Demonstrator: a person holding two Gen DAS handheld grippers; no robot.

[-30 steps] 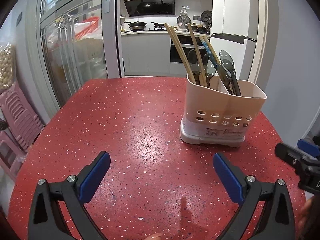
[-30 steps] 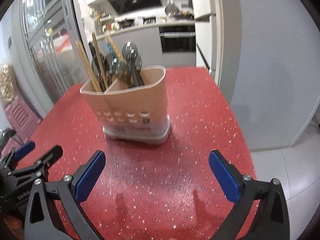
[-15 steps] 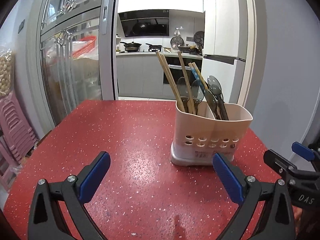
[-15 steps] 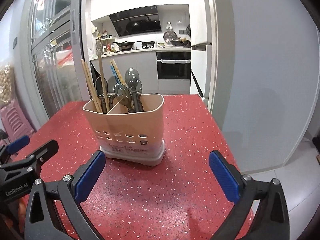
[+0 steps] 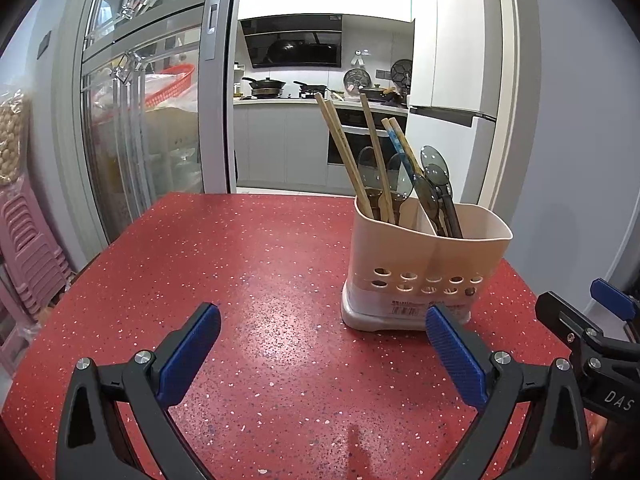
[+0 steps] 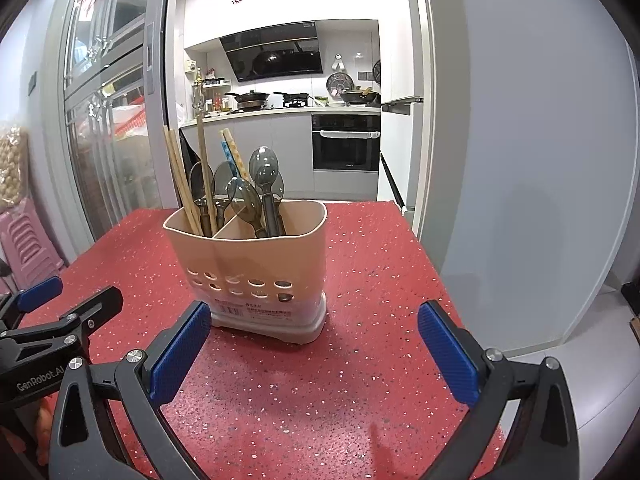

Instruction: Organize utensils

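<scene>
Caddy upright on the red bench, both my grippers empty.

The caddy [image 5: 424, 264] holds chopsticks [image 5: 346, 156] in its left compartment, spoons [image 5: 438, 184] in both; my left gripper [image 5: 320, 344] and right gripper [image 6: 314, 344] hang wide open just short of it, gripping nothing, over the bench [image 5: 240, 264].

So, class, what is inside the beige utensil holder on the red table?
The holder has chopsticks and spoons standing in it; their lower ends are hidden by its wall.

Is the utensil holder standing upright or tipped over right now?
Upright. The utensil holder sits flat on its base on the red table, with chopsticks and spoons sticking up.
</scene>
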